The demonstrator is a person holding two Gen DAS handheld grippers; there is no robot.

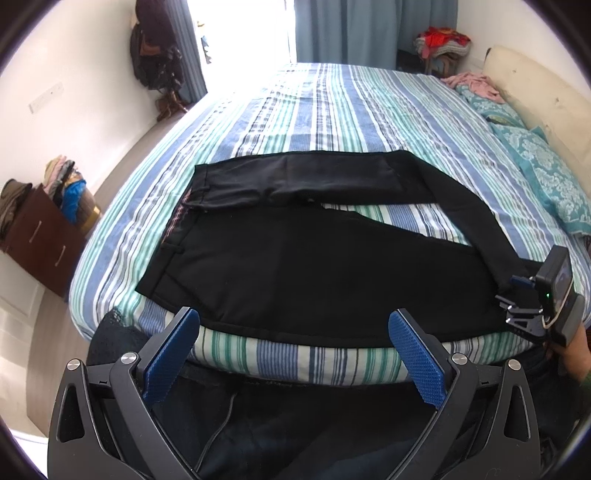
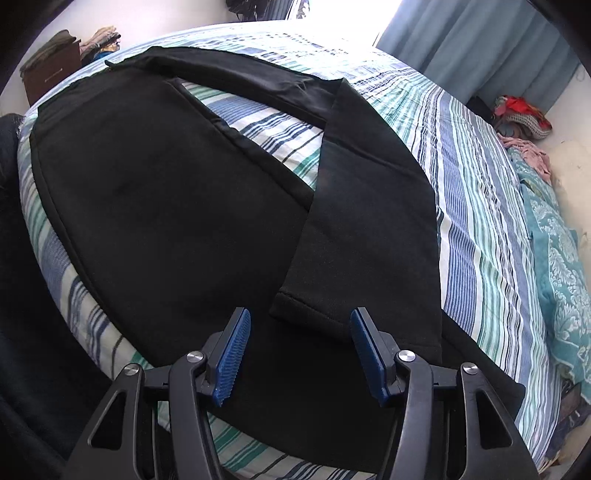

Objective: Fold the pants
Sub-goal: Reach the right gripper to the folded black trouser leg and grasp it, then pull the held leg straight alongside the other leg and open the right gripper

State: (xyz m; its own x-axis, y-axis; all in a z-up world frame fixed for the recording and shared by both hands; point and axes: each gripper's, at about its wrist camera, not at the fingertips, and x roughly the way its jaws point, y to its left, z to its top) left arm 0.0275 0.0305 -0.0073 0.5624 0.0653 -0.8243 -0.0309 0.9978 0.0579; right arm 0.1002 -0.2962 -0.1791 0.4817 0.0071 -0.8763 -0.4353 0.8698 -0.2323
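Black pants (image 1: 295, 266) lie flat on the striped bed (image 1: 332, 103), waistband to the left. The far leg (image 1: 465, 210) bends back at an angle and crosses over the near leg; its hem (image 2: 314, 317) rests on the black cloth. In the right wrist view my right gripper (image 2: 301, 314) stands half open just over that hem, its blue pads (image 2: 232, 347) on either side and not pressing the cloth. The left wrist view shows this gripper (image 1: 511, 288) at the leg's end. My left gripper (image 1: 295, 321) hangs wide open at the bed's near edge, holding nothing.
Teal patterned pillows (image 1: 546, 177) and a cream headboard (image 1: 535, 85) line the right side. A pink garment (image 1: 476, 83) lies at the far right corner. A brown dresser (image 1: 40, 240) heaped with clothes stands left of the bed. Blue curtains (image 1: 351, 29) hang behind.
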